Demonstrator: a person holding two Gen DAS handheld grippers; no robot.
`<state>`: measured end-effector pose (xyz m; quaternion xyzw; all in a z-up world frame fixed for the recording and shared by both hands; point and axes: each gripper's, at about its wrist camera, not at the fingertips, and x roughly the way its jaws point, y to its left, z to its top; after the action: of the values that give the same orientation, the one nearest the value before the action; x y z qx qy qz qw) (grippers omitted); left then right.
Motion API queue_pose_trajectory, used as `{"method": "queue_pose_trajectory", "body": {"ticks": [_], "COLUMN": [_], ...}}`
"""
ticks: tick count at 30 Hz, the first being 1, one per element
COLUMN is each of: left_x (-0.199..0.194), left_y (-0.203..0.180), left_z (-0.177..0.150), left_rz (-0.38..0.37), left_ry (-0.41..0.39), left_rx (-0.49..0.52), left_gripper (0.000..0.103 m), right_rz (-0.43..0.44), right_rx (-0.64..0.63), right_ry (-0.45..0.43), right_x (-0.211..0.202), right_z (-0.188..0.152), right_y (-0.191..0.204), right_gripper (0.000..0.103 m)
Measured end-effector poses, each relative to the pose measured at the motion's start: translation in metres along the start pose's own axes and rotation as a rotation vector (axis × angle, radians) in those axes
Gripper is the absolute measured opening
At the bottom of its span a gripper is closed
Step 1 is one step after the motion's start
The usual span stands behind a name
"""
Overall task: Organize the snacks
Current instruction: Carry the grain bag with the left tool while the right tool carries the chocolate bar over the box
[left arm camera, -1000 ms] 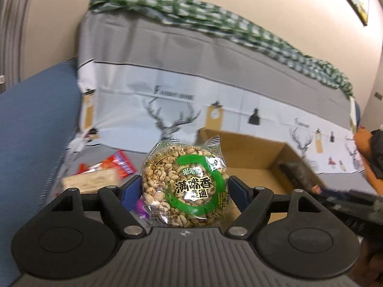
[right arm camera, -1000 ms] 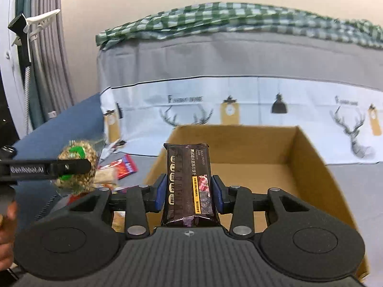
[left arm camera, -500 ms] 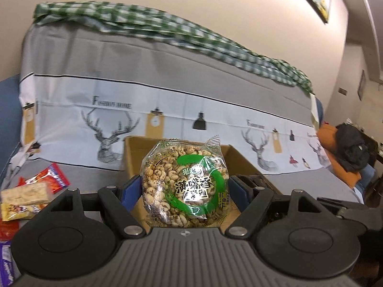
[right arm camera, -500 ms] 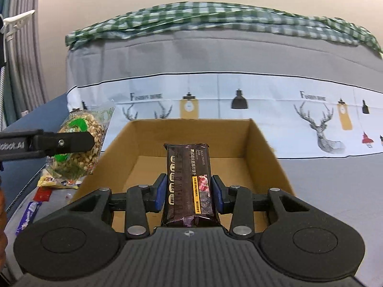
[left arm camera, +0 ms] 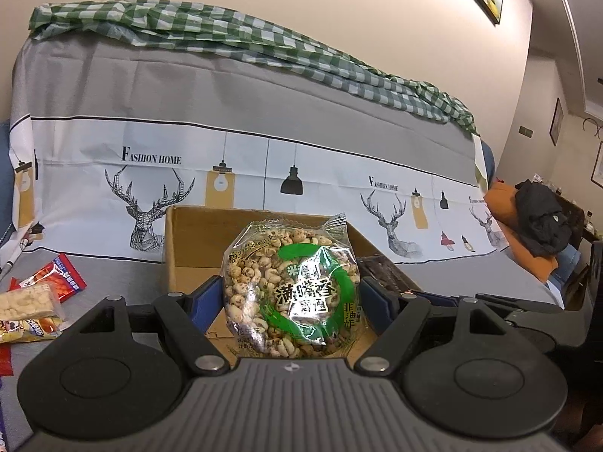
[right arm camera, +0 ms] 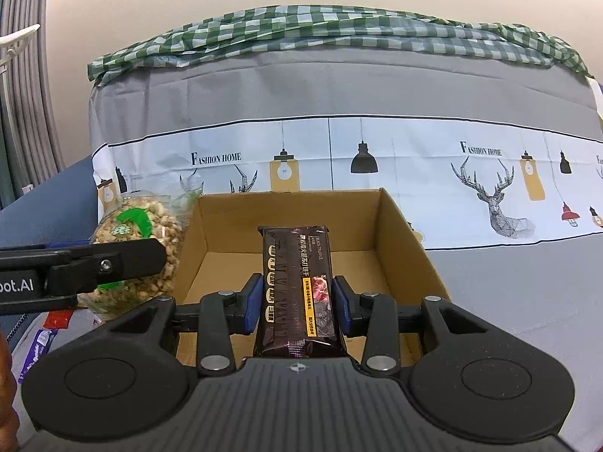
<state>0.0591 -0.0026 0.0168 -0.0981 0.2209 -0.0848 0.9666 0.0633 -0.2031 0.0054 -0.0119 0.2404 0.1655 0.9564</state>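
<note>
My left gripper (left arm camera: 292, 297) is shut on a round clear bag of puffed snack with a green ring label (left arm camera: 290, 286), held upright just over the near left corner of an open cardboard box (left arm camera: 196, 241). My right gripper (right arm camera: 297, 301) is shut on a dark brown chocolate bar packet (right arm camera: 297, 286), held over the near edge of the same cardboard box (right arm camera: 399, 237). In the right wrist view the puffed snack bag (right arm camera: 139, 233) and the left gripper's finger (right arm camera: 113, 263) show at the left, beside the box's left wall. The box floor that shows is bare.
Several loose snack packets (left arm camera: 41, 293) lie on the grey cover left of the box; more packets (right arm camera: 41, 342) show at lower left. Behind stands a sofa back with a deer-print cover (left arm camera: 150, 196) and a green checked cloth (left arm camera: 226, 37). An orange cushion with dark clothing (left arm camera: 535, 222) lies far right.
The left gripper has swung right with the puffed snack bag, from beside the loose packets to the box's left corner. The right gripper has edged closer to the box with the chocolate bar.
</note>
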Motion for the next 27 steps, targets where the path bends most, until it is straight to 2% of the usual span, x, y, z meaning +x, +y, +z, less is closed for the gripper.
{"method": "queue_pose_trajectory", "body": {"ticks": [27], "left_x": [0.001], "left_y": [0.0], "left_z": [-0.0006], "left_rz": [-0.016], "left_ry": [0.004], "left_rx": [0.006], "left_gripper": [0.082], "right_rz": [0.0], "right_rx": [-0.015], "right_ry": [0.004], "right_x": [0.0033], "right_z": [0.0001], "right_y": [0.0012], "right_gripper": [0.041]}}
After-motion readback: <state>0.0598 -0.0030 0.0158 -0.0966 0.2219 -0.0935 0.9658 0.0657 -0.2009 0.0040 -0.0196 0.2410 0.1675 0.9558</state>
